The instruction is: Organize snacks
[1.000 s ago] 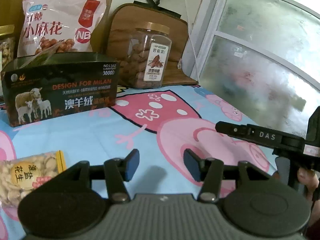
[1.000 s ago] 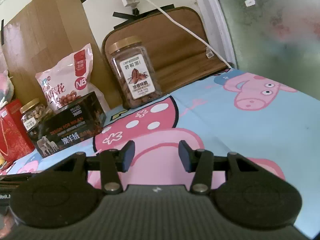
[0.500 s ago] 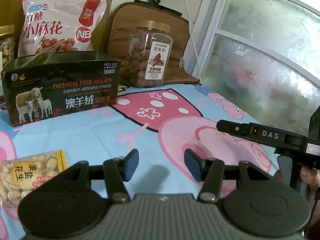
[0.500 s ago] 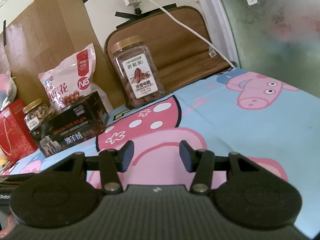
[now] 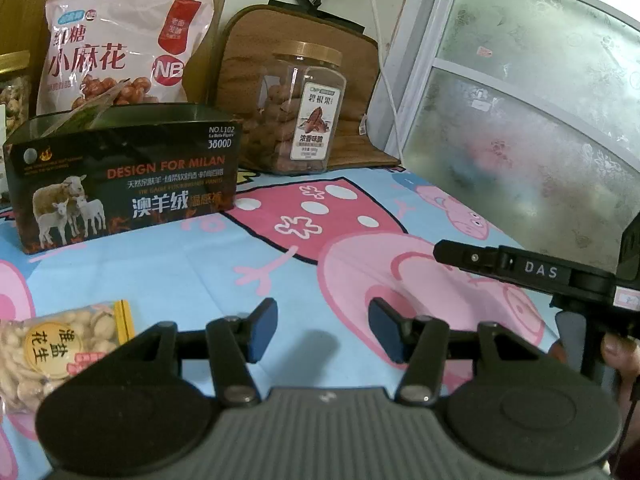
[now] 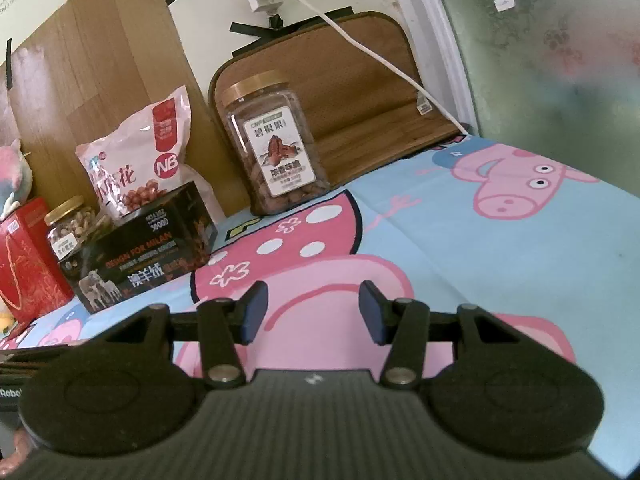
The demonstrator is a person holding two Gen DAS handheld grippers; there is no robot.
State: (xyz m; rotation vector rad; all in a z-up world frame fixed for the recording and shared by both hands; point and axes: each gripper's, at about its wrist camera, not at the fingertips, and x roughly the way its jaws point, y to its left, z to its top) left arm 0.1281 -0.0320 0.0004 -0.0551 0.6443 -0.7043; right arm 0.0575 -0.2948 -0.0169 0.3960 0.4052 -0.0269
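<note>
A clear pecan jar (image 5: 296, 112) with a gold lid stands at the back of the table; it also shows in the right wrist view (image 6: 274, 148). A dark open box (image 5: 124, 184) sits left of it, also in the right wrist view (image 6: 140, 256). A pink snack bag (image 5: 120, 52) leans behind the box. A peanut packet (image 5: 52, 352) lies near left. My left gripper (image 5: 323, 330) is open and empty above the cloth. My right gripper (image 6: 312, 312) is open and empty; its side (image 5: 536, 272) shows in the left wrist view.
A small nut jar (image 6: 70, 228) and a red box (image 6: 28, 260) stand left of the dark box. A brown mat (image 6: 360, 92) leans on the wall with a white cable (image 6: 380, 60) across it. A frosted window (image 5: 540, 120) borders the right. A cartoon tablecloth (image 6: 480, 248) covers the table.
Both grippers have drifted slightly; the view in each has shifted a little so the jar and box sit further right. Both stay open and empty.
</note>
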